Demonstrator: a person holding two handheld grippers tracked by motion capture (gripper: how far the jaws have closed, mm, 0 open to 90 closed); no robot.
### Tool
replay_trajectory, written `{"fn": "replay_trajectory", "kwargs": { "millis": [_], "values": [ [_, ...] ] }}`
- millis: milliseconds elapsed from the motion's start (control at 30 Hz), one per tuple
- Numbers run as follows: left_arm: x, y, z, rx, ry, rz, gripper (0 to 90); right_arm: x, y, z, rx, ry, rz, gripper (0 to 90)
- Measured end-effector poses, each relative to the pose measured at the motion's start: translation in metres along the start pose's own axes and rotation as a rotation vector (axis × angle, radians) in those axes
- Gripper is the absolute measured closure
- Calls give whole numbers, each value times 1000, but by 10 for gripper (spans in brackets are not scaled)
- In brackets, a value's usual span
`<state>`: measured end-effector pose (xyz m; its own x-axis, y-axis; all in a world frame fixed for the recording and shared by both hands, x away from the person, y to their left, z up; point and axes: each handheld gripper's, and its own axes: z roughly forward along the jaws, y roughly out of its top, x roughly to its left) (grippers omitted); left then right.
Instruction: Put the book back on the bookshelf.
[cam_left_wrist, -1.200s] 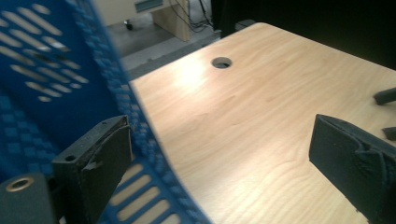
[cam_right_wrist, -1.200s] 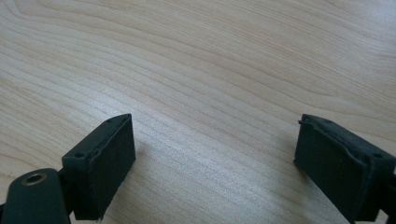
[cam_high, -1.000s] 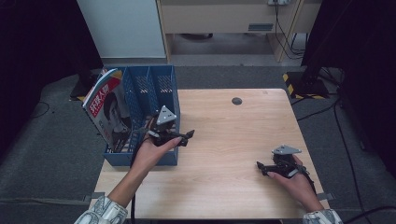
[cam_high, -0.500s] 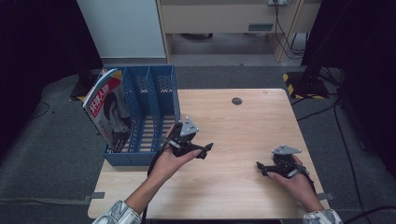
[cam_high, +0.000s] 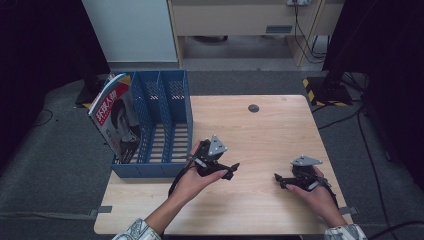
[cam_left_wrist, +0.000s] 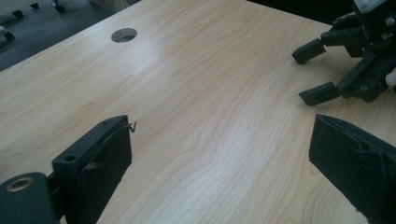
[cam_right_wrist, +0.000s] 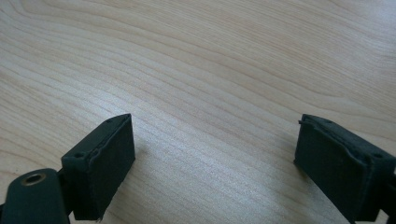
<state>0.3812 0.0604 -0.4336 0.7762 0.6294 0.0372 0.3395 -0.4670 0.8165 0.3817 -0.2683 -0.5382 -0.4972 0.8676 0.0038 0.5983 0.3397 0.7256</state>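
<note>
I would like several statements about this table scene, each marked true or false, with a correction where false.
1. The magazine stands in the blue file rack. True.
2. The left hand-held gripper holds the magazine. False: its jaws are open and empty.
3. The right hand-held gripper is open over the wooden table. True.
4. The rack sits at the table's right edge. False: it is at the left.

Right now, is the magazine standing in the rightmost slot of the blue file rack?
No, the magazine leans in the leftmost slot of the blue file rack, and the slots to its right hold nothing.
</note>
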Motion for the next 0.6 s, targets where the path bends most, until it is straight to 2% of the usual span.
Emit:
{"fn": "replay_trajectory", "kwargs": {
  "millis": [600],
  "values": [
    [-23, -16, 27, 68, -34, 21, 56, 0, 0, 0, -1, 3, 0, 124]
  ]
}}
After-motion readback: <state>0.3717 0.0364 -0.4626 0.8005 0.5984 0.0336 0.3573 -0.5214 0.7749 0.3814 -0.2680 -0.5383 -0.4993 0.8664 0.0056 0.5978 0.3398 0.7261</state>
